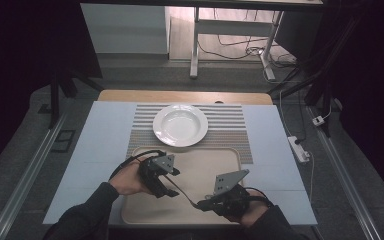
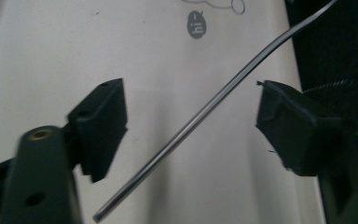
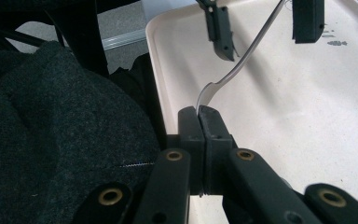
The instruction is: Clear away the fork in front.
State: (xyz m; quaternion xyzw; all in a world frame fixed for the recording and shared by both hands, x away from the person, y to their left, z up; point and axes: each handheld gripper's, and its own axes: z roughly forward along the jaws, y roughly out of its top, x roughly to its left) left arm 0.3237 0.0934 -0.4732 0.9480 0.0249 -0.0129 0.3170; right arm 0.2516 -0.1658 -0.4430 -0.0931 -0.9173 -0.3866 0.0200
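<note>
Right gripper (image 1: 203, 204): nearest the person, over the near right part of the tray. Jaws pressed together on the broad end of a metal utensil (image 3: 242, 60); the right gripper view shows the metal vanishing between the pads (image 3: 208, 116), so whether that end is a fork or a spoon cannot be told.
Utensil: slim steel handle, running from the right gripper's pinch up and left toward the other gripper. Held clear of the tray, tilted. Likely held by its head so the handle stays free for the other gripper to take.
Left gripper (image 1: 172, 184): just beyond, near the tray's middle-left. Jaws spread wide, one either side of the handle (image 2: 200, 119); neither pad (image 2: 103, 123) touches it. Reads as a hand-over about to happen: closing on the handle is the step not yet done.
Sleeve (image 3: 51, 121): dark knit, close by the right gripper at the tray's near edge. Not in the way.
Tray (image 1: 220, 165): beige, shallow rim, bare beneath both grippers apart from a small grey printed mark (image 2: 196, 24).
Placemat (image 1: 230, 135): striped, beyond the tray; the tray's far edge lies over it.
Plate (image 1: 180, 125): white, deep-rimmed, empty, on the placemat past the tray. Probable destination area for the utensil. Path to it looks open.
Table (image 1: 100, 135): pale surface, bare to left and right.
Beyond: floor, desk legs, cables, a power strip (image 1: 299, 148) to the right. Well apart from the work.
</note>
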